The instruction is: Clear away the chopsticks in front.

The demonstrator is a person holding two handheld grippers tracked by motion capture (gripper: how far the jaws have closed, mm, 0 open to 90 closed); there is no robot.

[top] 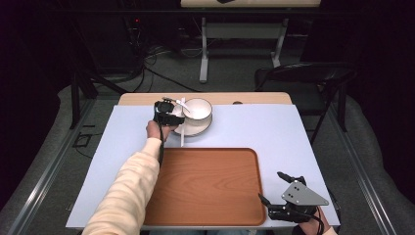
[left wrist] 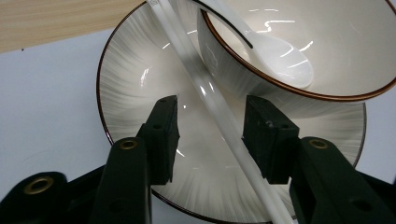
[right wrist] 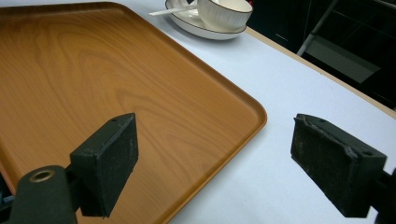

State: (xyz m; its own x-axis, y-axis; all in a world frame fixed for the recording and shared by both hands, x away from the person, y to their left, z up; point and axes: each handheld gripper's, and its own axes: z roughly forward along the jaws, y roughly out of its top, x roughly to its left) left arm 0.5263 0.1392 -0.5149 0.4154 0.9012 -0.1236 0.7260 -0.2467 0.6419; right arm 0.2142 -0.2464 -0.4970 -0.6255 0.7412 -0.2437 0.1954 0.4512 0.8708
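Grippers apart: left at the dishes, right by the tray.
My left gripper point(left wrist: 210, 135) gapes around a chopstick point(left wrist: 205, 93) on the plate point(left wrist: 126, 88) beside bowl point(left wrist: 345, 42) and spoon point(left wrist: 280, 58); my right gripper point(right wrist: 215, 163) hangs wide open, empty, over the tray point(right wrist: 93, 70) corner and surface point(right wrist: 289, 84).

No words, numbers, labels or signs to read anywhere. Bowl point(left wrist: 327, 70), plate point(left wrist: 135, 88), spoon point(left wrist: 280, 58) and long white stick point(left wrist: 205, 93): plain, no writing. Faint grey marks at very top end of stick, too blurry to tell. Wooden tray point(top: 205, 186): just wood pattern. Worktop point(top: 274, 132): bare pale sheet. Grey plate on right tongs point(top: 270, 204): holes, no print. Left tongs point(left wrist: 210, 123): plain black.
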